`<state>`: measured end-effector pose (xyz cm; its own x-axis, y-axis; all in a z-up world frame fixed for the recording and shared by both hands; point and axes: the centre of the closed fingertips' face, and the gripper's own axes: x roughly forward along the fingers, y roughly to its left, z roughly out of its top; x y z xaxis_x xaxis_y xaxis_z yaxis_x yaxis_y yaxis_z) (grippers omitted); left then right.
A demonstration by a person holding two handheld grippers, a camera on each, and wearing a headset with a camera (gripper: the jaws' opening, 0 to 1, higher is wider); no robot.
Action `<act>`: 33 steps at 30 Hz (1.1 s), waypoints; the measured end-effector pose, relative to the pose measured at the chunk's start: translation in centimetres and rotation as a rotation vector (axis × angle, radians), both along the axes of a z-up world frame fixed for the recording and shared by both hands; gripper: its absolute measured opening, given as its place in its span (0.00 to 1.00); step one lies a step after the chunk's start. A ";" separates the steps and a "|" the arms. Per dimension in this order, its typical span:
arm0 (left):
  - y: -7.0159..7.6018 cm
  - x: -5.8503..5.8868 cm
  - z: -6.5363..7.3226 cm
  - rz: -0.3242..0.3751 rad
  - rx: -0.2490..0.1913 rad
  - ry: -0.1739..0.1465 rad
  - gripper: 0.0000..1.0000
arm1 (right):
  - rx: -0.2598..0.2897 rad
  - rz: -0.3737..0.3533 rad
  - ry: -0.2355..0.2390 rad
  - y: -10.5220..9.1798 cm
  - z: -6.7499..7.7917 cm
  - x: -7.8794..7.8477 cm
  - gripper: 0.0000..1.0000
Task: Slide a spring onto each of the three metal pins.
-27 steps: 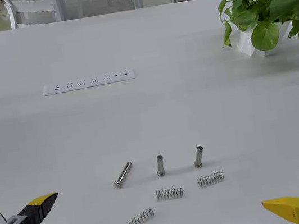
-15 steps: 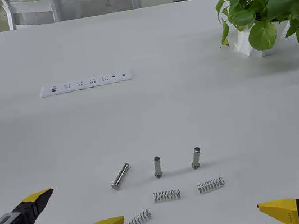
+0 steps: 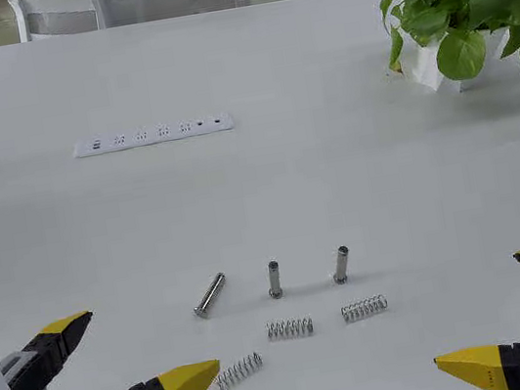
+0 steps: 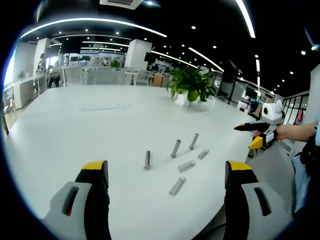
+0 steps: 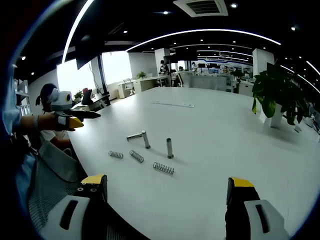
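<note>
Remaining unmoved (pins [image 3: 274,279] too): three springs [image 3: 289,328].

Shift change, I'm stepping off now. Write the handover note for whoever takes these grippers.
Open and empty: left gripper and right gripper, both short of the parts.
Pins in a row: left pin lies flat; middle pin and right pin stand upright.
Loose on the table in front of them: left spring, middle spring, right spring.
Done: nothing.
Left: a spring onto each of the three pins.
</note>
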<state>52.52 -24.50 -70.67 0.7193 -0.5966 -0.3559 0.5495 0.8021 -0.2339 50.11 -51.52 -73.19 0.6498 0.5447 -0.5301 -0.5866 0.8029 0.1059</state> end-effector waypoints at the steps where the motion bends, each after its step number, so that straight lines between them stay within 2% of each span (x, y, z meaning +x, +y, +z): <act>1: -0.1 -0.1 0.0 -0.007 0.005 -0.003 0.98 | -0.004 0.014 0.000 0.3 0.0 -0.2 1.00; 6: -0.2 -0.3 -0.1 -0.018 0.009 -0.002 0.99 | -0.046 0.064 0.001 0.9 -0.5 -0.5 1.00; 11: -0.1 -0.4 -0.3 -0.015 0.015 0.001 0.99 | -0.068 0.084 0.005 0.9 -0.7 -0.5 1.00; 21: 0.2 -0.4 -0.6 -0.004 0.035 0.009 0.99 | -0.063 0.083 -0.002 0.6 -0.5 -0.2 1.00; 27: -0.1 -0.4 -0.9 -0.033 0.067 0.007 0.98 | -0.070 0.083 -0.008 0.4 -0.4 0.0 1.00; 33: -0.1 -0.2 -1.1 -0.044 0.073 0.019 0.98 | -0.073 0.079 -0.008 0.1 -0.4 0.1 1.00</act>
<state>52.36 -24.56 -71.82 0.6854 -0.5998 -0.4129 0.5809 0.7923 -0.1867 50.19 -51.45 -73.63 0.6105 0.5550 -0.5651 -0.6494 0.7592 0.0441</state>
